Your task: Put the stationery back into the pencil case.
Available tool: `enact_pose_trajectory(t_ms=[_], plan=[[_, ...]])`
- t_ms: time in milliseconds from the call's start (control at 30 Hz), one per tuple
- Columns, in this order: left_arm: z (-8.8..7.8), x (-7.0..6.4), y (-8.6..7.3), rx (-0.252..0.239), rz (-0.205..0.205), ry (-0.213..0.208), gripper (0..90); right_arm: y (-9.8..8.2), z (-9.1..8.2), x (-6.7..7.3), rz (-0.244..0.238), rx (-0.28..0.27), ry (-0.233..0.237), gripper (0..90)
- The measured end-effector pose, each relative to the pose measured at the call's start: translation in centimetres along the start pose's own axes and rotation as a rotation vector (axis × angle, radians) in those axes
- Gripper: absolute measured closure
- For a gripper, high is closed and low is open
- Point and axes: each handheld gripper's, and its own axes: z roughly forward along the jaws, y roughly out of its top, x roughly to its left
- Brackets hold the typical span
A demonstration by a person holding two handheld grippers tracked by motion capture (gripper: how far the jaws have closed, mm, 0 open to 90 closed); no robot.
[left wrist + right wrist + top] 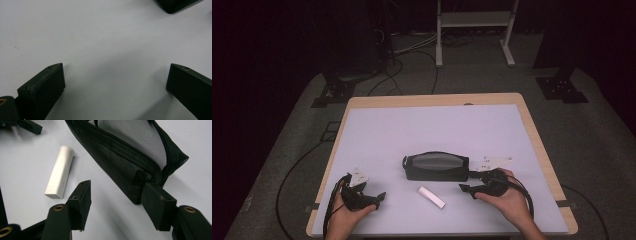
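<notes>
Right gripper point(468, 189): lower right of the high view, held in the person's right hand point(507, 197). Its jaws stand partly apart and clasp nothing. In the right gripper view, one jaw's tip sits at the near corner of the pouch and looks to be touching it, while the other jaw stands over bare tabletop.

Left gripper point(379, 196): lower left of the high view, held in the person's left hand point(346, 210). In the left gripper view its jaws are wide apart, with only the white surface between them.

Pouch point(436, 167): a black zip case with a pale mesh panel, lying flat at the centre of the high view, just above and left of the right gripper. In the right gripper view point(130, 157) it runs from the top centre of the frame down to the right-hand jaw; its zip looks at least partly open at the top of the frame.

White tube point(432, 197): a small white stick-shaped object with a round cap end, lying slantwise below the pouch, between the two grippers and touching neither. In the right gripper view point(60, 175) it lies at left centre, beside the pouch but apart from it.

Tabletop point(432, 125): white surface with a pale wooden edge, filling the middle of the high view.

Surroundings: grey floor with black cables point(297, 170); a light metal frame point(474, 30) at the top centre.
</notes>
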Motion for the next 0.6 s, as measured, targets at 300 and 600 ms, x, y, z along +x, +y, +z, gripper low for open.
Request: enact_pose_trajectory(t_ms=[300, 600], plan=[[0.0, 0.0, 0.0, -0.002, 0.000, 0.000, 1.1, -0.3, -0.8, 0.9, -0.001, -0.007, 0.007, 40.6], [0.0, 0.0, 0.0, -0.001, -0.001, -0.001, 1.1, -0.6, -1.6, 2.0, -0.025, -0.014, 0.014, 40.6]])
